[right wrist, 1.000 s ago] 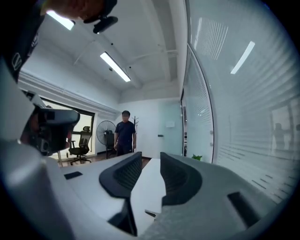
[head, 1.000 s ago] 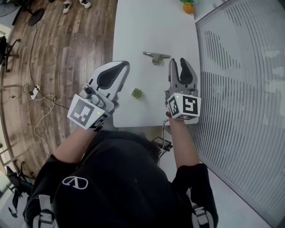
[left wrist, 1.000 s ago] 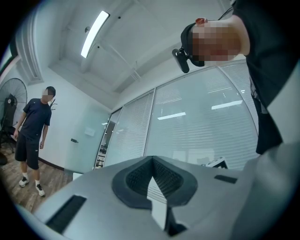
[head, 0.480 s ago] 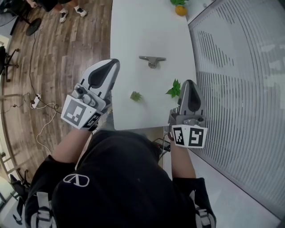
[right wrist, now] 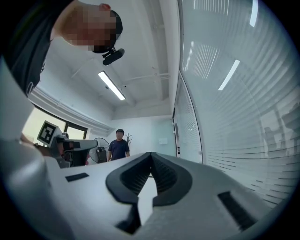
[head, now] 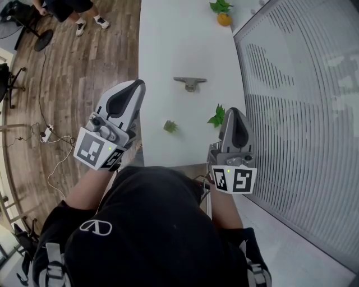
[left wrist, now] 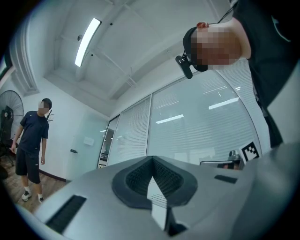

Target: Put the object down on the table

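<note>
Brown wood-plank floor at the far left, streaked and matt, with thin pale cables (head: 47, 133) looping across it and, in the top corner, the legs and pale shoes of a standing person (head: 70, 7). Next, left gripper (head: 137, 84), smooth grey shell with a black ribbed pad hollow and a marker cube at its rear, held by the table's left edge, jaws pressed together with nothing between them. Then white table (head: 168, 45), long, plain and smooth. On it, near the front, 1 small green tuft (head: 170, 126); further back, 1 grey metal piece (head: 189, 83), a short bar with a rounded lug; at the far end, 1 round orange thing (head: 224, 19) topped with green leaves, pot or fruit not tellable. Toward the table's right edge, leafy green sprig (head: 217, 116) lying on the white top, pointed leaves spread, free of any grip, just beside the tip of the right gripper (head: 234, 111) in the head view; contact not tellable. Right gripper likewise grey and rounded, raised near the table's front right corner, jaws closed tip to tip and empty, marker cube at the rear over a bare forearm. Furthest right, frosted glass wall (head: 303, 112) ruled with fine horizontal stripes.
</note>
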`<action>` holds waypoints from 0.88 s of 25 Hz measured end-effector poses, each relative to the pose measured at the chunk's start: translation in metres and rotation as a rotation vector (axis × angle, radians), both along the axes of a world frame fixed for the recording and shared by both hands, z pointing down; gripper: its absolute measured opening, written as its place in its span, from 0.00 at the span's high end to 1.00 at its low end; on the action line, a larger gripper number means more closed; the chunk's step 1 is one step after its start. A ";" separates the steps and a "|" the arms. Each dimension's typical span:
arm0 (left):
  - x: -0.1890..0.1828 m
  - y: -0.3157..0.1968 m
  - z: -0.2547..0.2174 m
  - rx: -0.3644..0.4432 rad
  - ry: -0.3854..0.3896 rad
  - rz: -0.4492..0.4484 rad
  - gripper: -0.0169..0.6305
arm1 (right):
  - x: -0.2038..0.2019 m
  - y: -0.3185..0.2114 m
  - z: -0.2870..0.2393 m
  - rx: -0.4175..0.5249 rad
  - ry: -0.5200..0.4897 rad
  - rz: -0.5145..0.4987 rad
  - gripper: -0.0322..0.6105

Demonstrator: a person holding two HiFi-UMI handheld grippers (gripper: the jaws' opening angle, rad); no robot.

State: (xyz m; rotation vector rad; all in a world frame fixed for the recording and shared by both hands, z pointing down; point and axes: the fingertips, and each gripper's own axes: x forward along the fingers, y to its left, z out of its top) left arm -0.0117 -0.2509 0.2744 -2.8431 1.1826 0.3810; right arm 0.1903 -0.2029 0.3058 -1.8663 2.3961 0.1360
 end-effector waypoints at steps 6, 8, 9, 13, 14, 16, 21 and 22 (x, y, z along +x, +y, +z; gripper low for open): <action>0.000 0.001 -0.006 0.004 0.008 0.000 0.97 | 0.000 -0.002 -0.002 -0.002 0.001 0.008 0.94; 0.000 0.002 -0.006 0.005 0.007 0.001 0.97 | -0.002 -0.003 -0.001 -0.010 0.019 0.014 0.94; -0.001 0.003 -0.006 0.003 0.007 0.001 0.97 | -0.003 -0.003 0.000 -0.015 0.028 0.016 0.94; -0.001 0.002 -0.005 0.002 0.005 -0.003 0.97 | -0.004 -0.004 0.002 -0.022 0.036 0.016 0.94; -0.001 0.002 -0.005 0.002 0.004 -0.003 0.97 | -0.004 -0.004 0.001 -0.021 0.038 0.016 0.94; -0.001 0.002 -0.005 0.003 0.004 -0.004 0.97 | -0.004 -0.004 0.001 -0.018 0.043 0.017 0.94; -0.001 0.002 -0.004 0.002 0.001 -0.003 0.97 | -0.005 -0.006 0.002 -0.018 0.051 0.018 0.94; 0.000 0.001 -0.005 0.002 -0.001 -0.003 0.97 | -0.005 -0.007 0.001 -0.019 0.052 0.018 0.94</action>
